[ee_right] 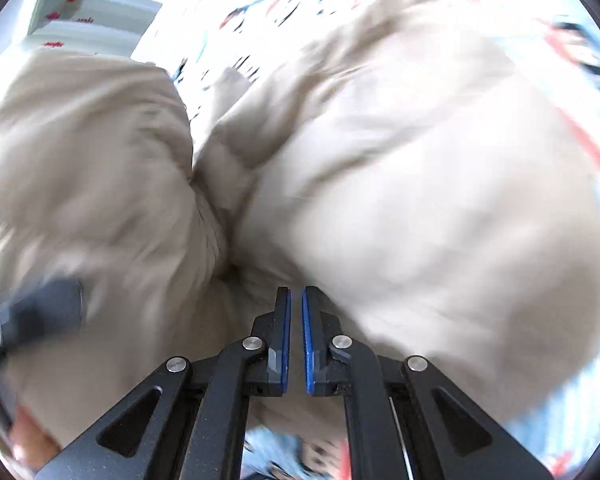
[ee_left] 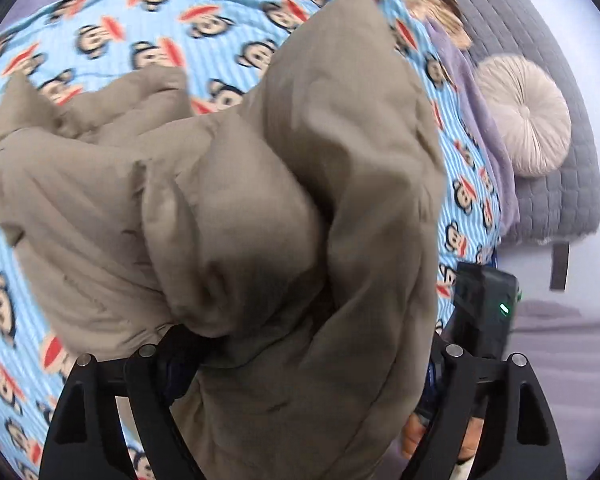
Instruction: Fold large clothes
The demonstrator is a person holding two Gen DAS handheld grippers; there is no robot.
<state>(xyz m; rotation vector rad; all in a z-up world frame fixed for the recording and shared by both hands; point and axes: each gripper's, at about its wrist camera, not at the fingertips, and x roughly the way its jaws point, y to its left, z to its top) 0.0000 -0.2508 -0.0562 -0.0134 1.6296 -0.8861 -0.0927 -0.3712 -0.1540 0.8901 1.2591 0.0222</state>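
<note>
Beige padded jacket (ee_left: 236, 184) bunched on monkey-print blanket (ee_left: 220, 12), left gripper (ee_left: 300, 360) buried in its folds, grip unclear, right gripper (ee_right: 296, 308) nearly closed, holding nothing, round cushion (ee_left: 524, 114) beyond the blanket.

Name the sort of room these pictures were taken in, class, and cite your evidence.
Most likely a bedroom: a monkey-print blanket spread over a bed, a grey quilted headboard, and a round cushion against it.
</note>
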